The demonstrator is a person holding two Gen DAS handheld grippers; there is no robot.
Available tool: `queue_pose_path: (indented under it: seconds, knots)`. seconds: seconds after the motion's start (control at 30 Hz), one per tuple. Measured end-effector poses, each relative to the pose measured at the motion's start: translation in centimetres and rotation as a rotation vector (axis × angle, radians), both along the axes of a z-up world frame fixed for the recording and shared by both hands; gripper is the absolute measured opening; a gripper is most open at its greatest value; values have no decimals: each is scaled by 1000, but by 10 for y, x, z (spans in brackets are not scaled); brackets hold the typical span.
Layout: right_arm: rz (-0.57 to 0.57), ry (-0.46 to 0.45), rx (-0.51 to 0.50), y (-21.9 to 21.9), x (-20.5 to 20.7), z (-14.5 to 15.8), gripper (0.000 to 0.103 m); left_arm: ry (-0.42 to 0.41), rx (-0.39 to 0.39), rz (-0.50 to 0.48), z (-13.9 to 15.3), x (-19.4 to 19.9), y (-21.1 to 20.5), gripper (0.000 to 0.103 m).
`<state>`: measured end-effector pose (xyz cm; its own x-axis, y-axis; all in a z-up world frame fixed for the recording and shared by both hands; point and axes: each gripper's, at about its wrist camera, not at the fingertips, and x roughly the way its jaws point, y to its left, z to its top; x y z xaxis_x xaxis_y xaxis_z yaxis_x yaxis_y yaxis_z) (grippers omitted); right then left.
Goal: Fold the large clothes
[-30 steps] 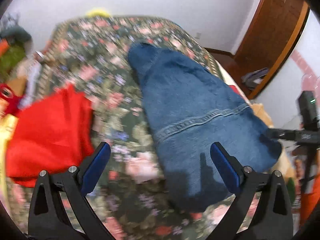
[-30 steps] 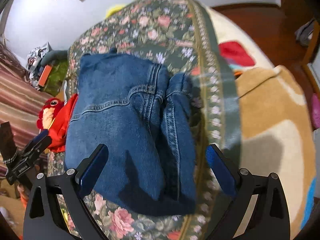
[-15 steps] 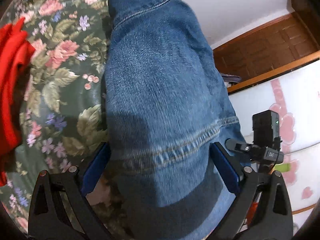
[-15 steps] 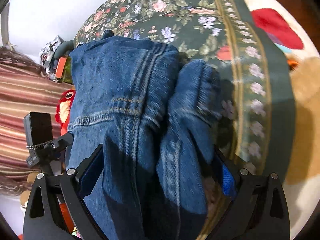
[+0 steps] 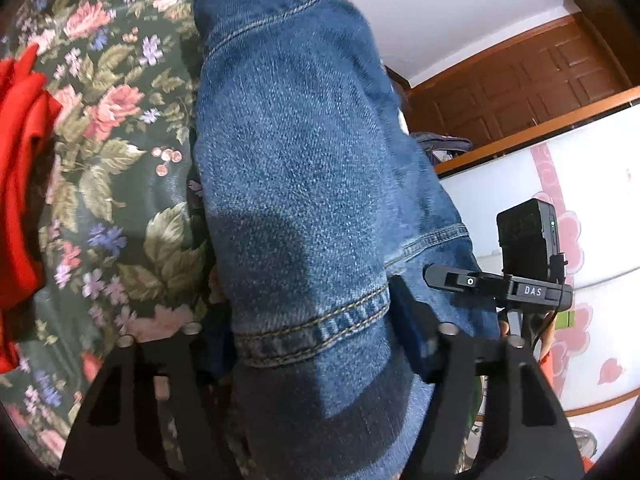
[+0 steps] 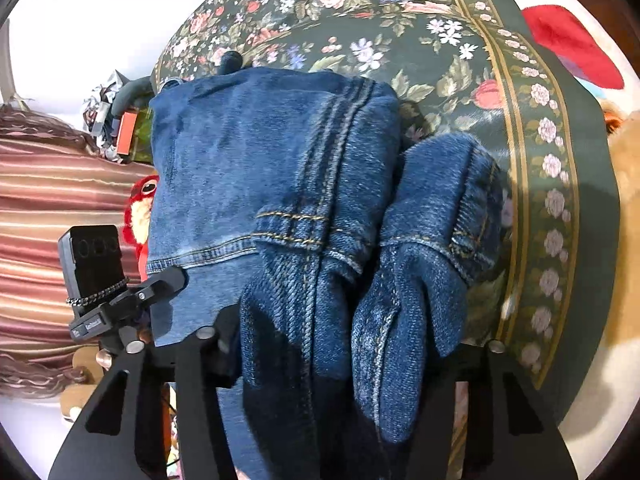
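Note:
A blue denim garment point(image 5: 300, 160) lies folded on a dark floral bedspread point(image 5: 120, 184). In the left wrist view its stitched hem band bulges between the fingers of my left gripper point(image 5: 312, 332), whose jaws are closing and press on the cloth from both sides. In the right wrist view the same denim garment point(image 6: 248, 160) is gathered into two thick folds inside my right gripper point(image 6: 348, 344), whose jaws are also closing on it. Denim hides the pads of both grippers. Each wrist view shows the other gripper's black body at its edge.
A red garment point(image 5: 20, 184) lies on the bedspread left of the denim. A red plush toy point(image 6: 140, 204) and striped cloth point(image 6: 48, 220) sit beyond the bed's far side. The bedspread's bordered edge point(image 6: 552, 160) runs on the right, over a beige rug. A wooden door point(image 5: 540, 80) stands behind.
Both grippers have dropped onto the denim's near edge and drawn their jaws in from wide open. The cloth, flat a second ago, now bunches between the fingers.

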<state>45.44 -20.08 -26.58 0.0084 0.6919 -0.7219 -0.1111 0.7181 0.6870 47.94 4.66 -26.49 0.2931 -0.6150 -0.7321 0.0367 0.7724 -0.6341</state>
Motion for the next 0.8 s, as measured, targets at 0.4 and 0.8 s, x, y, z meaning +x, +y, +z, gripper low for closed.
queue_pose_path:
  seconds: [0.4,0.8]
  knots:
    - [69,-171,26,86,-14,87,39,-202,12,50,108,-55,60,54]
    - [198,-344,97,226,0,136,38,-350,51,211,173,-97,204,54]
